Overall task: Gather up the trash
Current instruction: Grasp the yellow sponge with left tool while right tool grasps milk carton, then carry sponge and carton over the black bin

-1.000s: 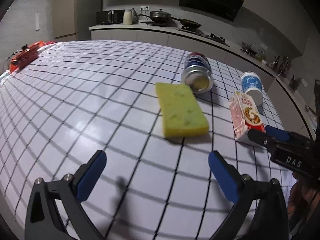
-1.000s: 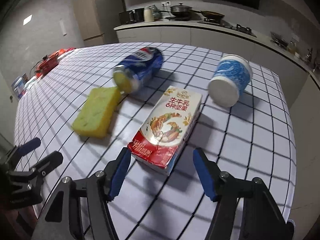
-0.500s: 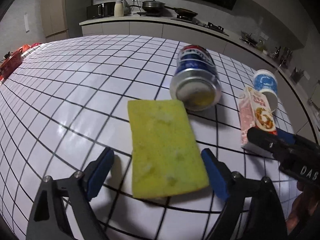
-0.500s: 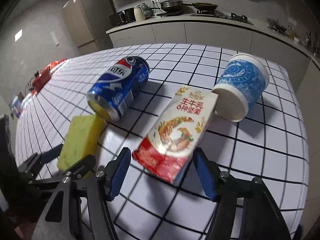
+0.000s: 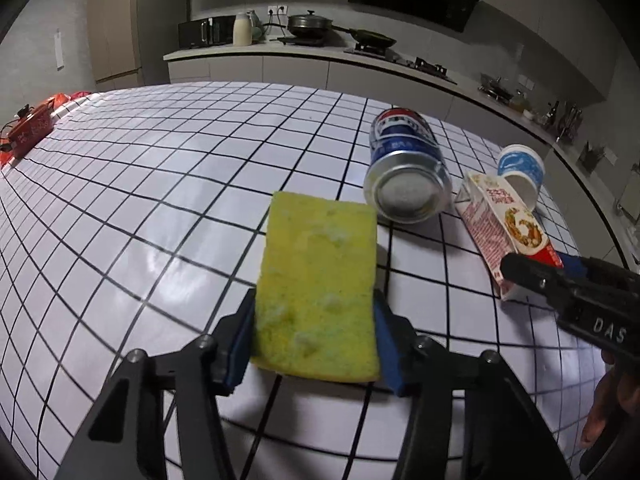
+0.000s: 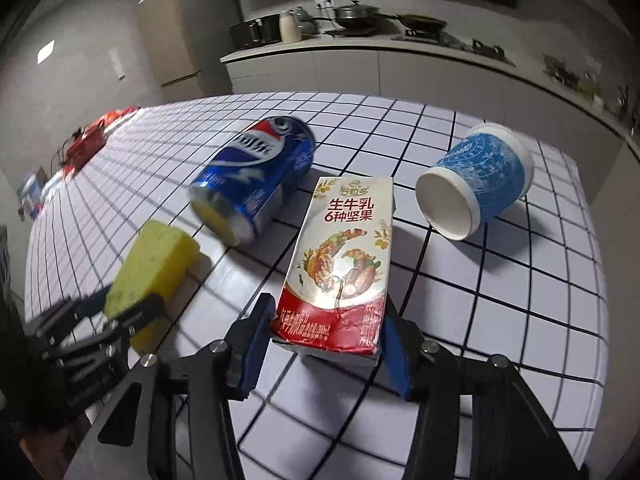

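Note:
A yellow sponge (image 5: 320, 276) lies on the white gridded table (image 5: 160, 180). My left gripper (image 5: 314, 300) is closing on it, and both blue pads touch its long sides. In the right wrist view the sponge (image 6: 156, 260) sits tilted in that gripper (image 6: 120, 320). A red and white milk carton (image 6: 344, 256) lies flat, and my right gripper (image 6: 326, 304) is closing with its pads against the carton's near end. A blue cola can (image 6: 256, 176) lies on its side between sponge and carton. To the right of the carton a blue paper cup (image 6: 476, 184) lies tipped over.
A red object (image 5: 30, 130) sits at the table's far left edge. Beyond the table runs a kitchen counter with a pot (image 5: 308, 24) and a pan. The table's right edge is just past the cup (image 5: 520, 172). A hand (image 5: 612, 408) shows at lower right.
Both grippers moved forward. The left jaws narrowed from wide apart onto the sponge's sides. The right jaws came in around the carton's near end and narrowed onto it.

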### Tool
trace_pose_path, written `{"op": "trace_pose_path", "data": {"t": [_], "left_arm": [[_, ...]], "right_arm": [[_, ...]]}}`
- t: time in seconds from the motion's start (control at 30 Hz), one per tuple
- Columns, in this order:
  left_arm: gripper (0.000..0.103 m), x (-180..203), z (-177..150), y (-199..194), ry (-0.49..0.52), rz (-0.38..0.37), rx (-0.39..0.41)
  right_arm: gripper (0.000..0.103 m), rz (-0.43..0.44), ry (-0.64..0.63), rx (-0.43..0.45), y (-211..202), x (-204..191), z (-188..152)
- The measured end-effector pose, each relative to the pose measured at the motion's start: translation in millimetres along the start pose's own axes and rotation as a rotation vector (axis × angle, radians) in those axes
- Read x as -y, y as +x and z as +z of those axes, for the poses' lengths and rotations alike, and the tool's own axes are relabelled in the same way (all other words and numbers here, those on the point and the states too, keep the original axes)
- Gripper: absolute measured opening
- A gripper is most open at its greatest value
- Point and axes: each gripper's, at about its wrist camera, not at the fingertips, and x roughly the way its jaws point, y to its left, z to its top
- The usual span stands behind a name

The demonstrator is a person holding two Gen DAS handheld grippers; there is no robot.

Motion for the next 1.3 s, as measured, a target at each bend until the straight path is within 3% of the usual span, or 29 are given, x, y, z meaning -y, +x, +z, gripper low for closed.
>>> {"op": "trace_pose_path", "data": {"t": [0.27,0.6,1.03,1.3], "left_arm": [[0.054,13.3,-0.2,-22.2,0.032,-0.011,0.040],[0.054,41.7,-15.4,-56.0,0.068,-0.047,0.074],[0.054,115.6,-52.3,-90.0,0.119,-0.120,0.074],[0.054,180.3,-75.5,-106.9,0.178,-0.174,0.069]], "right_arm": [[0.052,0.018,-0.033,0.044,-34.0,-5.9,-17.7],[0.052,-0.019,-0.044,0.091,-88.9,10.4,-44.4],[0.052,-0.068,0.000,0.121,-163.5,62.4,-106.1],[0.052,-0.117,0.061,0.133,-216.1,124.3,-151.9]]}}
